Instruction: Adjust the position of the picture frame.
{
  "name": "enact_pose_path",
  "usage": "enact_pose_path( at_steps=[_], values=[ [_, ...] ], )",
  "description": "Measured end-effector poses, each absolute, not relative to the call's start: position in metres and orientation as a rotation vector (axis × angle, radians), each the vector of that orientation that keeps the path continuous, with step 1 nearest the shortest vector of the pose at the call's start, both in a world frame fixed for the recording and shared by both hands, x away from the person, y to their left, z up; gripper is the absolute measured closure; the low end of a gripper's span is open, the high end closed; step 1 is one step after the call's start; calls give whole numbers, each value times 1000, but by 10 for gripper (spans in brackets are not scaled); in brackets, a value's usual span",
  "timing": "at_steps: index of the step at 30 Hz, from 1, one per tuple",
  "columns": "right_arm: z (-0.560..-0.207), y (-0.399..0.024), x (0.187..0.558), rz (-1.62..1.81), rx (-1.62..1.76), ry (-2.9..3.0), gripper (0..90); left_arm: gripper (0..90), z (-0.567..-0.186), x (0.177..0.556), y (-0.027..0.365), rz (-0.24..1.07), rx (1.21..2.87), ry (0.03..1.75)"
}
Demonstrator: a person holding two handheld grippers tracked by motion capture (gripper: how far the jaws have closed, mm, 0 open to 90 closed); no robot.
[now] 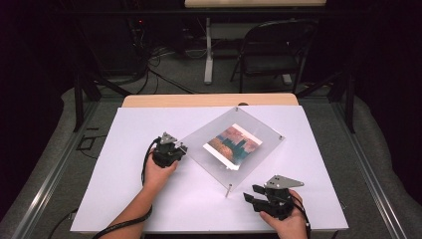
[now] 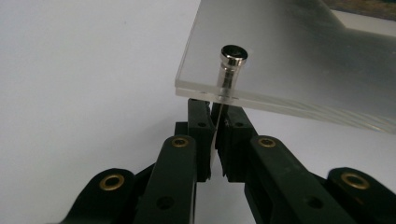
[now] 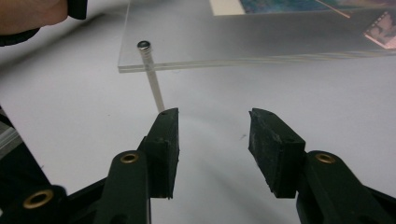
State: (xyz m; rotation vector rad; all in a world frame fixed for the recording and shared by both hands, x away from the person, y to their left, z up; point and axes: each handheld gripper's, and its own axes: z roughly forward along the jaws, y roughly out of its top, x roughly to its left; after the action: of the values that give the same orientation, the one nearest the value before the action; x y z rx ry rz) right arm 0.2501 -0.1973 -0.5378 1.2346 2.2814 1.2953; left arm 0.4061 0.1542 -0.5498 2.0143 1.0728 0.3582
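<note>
Bright, even light from above falls on the white table (image 1: 149,199), while the room beyond it lies dim, nearly black at the sides. The high view is soft and grainy. In both gripper views the black fingers (image 3: 163,140) nearest the lens blur slightly, and a pale sheen glazes the acrylic frame (image 2: 289,60) just beyond the fingertips.

No writing, label, brand, number or sign can be read anywhere. The print (image 1: 232,145) under the clear acrylic frame (image 1: 263,149) shows only a coloured scene with a white border, and a film-strip edge at its 3 o'clock side, too blurred to carry legible characters.
</note>
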Motion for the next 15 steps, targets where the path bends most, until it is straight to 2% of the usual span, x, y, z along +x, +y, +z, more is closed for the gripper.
enact_pose_path(
  at_steps=[10,15],
  values=[
    [-542,-179,251,1344,1200,2365,548,843,-535,392,152,305,2012,1063],
    [-544,-174,255,1349,1196,2378,598,842,-532,387,151,286,2010,1067]
  ],
)
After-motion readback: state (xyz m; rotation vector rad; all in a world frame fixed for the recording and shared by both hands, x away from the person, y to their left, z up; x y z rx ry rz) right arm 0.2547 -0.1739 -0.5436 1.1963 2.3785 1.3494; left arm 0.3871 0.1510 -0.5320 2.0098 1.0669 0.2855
